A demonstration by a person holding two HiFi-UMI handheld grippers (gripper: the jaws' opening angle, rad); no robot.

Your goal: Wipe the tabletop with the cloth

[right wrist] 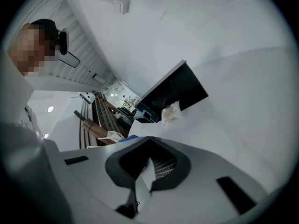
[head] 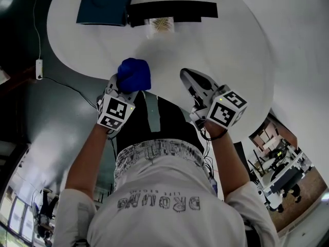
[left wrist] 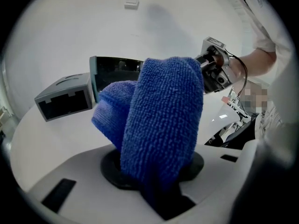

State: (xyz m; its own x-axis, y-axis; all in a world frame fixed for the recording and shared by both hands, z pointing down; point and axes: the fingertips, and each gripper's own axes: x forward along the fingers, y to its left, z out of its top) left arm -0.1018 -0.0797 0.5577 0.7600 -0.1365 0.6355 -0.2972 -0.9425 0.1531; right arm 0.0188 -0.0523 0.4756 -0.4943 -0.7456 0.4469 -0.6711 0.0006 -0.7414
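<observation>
A bunched blue cloth (head: 134,73) is held over the near edge of the white round table (head: 231,45). My left gripper (head: 127,86) is shut on it. In the left gripper view the cloth (left wrist: 159,125) fills the middle and hides the jaws. My right gripper (head: 191,80) hovers to the right of the cloth, above the table's near edge. Its jaws stand together with nothing between them. In the right gripper view the right gripper (right wrist: 140,174) points across the white table (right wrist: 243,106). The left gripper view shows the right gripper (left wrist: 214,71) beyond the cloth.
At the table's far side lie a dark blue flat box (head: 105,4), a long black bar (head: 172,10) and a small crumpled wrapper (head: 161,25). A grey box (left wrist: 65,101) shows in the left gripper view. A cable with a white plug (head: 39,68) runs along the dark floor on the left.
</observation>
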